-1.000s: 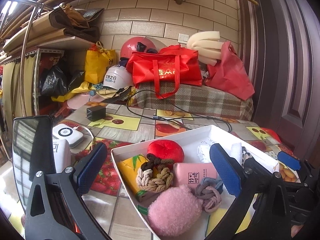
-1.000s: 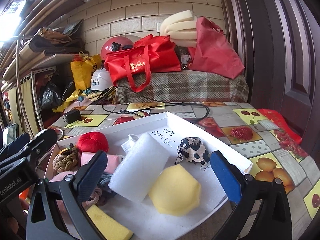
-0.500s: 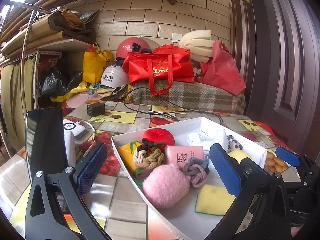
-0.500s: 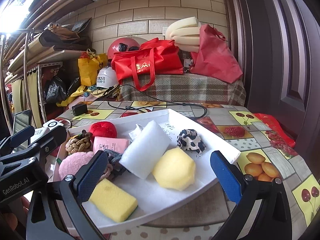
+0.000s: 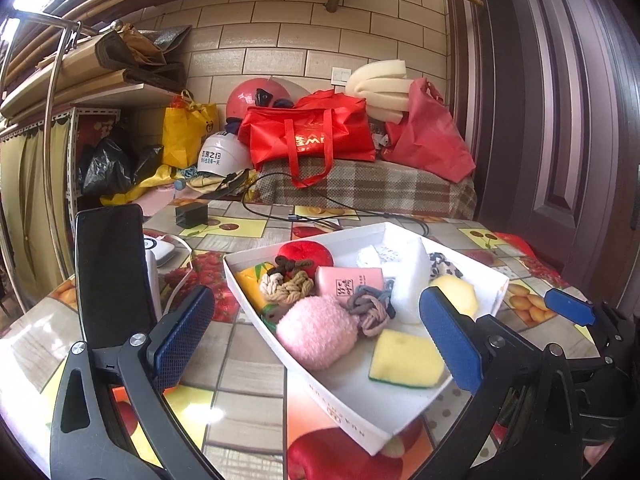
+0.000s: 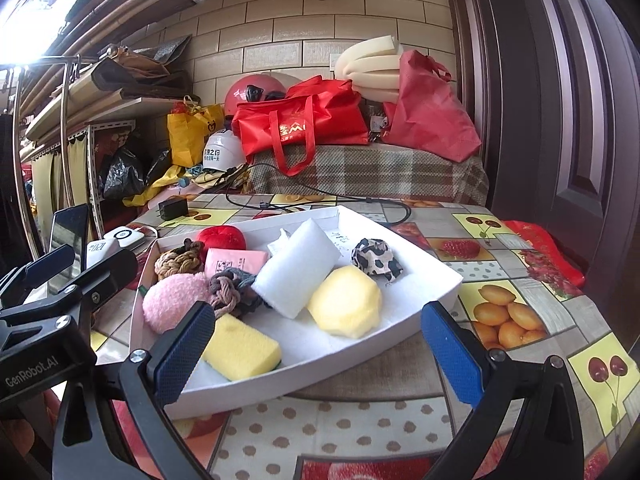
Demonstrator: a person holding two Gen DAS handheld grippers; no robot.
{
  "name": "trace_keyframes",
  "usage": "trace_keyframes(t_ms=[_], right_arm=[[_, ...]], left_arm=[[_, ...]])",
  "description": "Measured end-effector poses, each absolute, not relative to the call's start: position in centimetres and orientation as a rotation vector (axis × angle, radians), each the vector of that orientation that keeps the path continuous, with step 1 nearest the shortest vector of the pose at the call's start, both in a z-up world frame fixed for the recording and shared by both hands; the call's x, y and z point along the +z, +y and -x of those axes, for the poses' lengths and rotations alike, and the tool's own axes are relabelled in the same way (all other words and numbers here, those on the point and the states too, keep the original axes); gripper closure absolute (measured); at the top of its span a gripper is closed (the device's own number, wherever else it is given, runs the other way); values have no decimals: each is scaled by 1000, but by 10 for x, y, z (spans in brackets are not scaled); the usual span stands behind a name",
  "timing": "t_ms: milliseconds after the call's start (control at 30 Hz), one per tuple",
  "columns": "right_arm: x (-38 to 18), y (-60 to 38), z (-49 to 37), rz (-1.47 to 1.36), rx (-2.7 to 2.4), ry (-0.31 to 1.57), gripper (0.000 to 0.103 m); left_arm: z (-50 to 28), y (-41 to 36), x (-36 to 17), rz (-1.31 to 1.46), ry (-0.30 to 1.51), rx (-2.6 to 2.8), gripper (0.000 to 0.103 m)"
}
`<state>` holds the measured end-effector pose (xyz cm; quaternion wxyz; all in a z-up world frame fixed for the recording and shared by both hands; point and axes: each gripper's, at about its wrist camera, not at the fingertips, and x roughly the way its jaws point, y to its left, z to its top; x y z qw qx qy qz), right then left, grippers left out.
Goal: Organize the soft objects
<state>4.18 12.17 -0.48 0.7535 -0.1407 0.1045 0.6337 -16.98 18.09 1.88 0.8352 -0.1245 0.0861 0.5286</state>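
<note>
A white shallow box (image 5: 362, 416) (image 6: 432, 268) on the fruit-print table holds several soft items: a pink fluffy ball (image 5: 318, 332) (image 6: 172, 300), a yellow sponge (image 5: 404, 358) (image 6: 240, 346), a white foam block (image 6: 298, 266), a pale yellow foam lump (image 6: 346, 302), a pink pad (image 5: 348, 284), rope knots (image 5: 286, 284), a red cushion (image 5: 306, 252) and a cow-print scrunchie (image 6: 376, 260). My left gripper (image 5: 316, 338) is open, held back over the box's near-left corner. My right gripper (image 6: 316, 356) is open in front of the box's near edge. Neither holds anything.
A black phone (image 5: 112, 276) stands upright at the left. White devices (image 5: 158, 246), a black charger (image 5: 192, 214) and a cable (image 6: 320, 200) lie on the table behind. Red bags (image 5: 310, 136) and helmets sit on a checked cover at the back. A dark door (image 6: 580, 120) is at right.
Both grippers have drawn back and up from the box, so the whole box and more of the table in front show now. Both stayed open; nothing in the box moved.
</note>
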Motion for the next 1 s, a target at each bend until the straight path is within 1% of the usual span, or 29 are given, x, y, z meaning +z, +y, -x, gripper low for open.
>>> trace_keyframes(t_ms=[267,467,600,733,867,1000], right_arm=[[-6,92,-47,289,1387,248,0],[-8,61,-82,153,1362,384,0],[-6,28,-99,53,1342,409,0],[1,-2,-113,-75,1314,390,0],[3,-16,-110,-64,1328,391,0],[8,-41,-92,-53,1292,265,0]], left_arm=[[179,153,17,313,186,1045,0],[175,132,18,255,223,1076,0],[176,128,16,277,251,1102,0],[173,122,14,281,282,1123,0],[171,110,15,272,291,1115,0],[170,100,17,259,289,1107,0]])
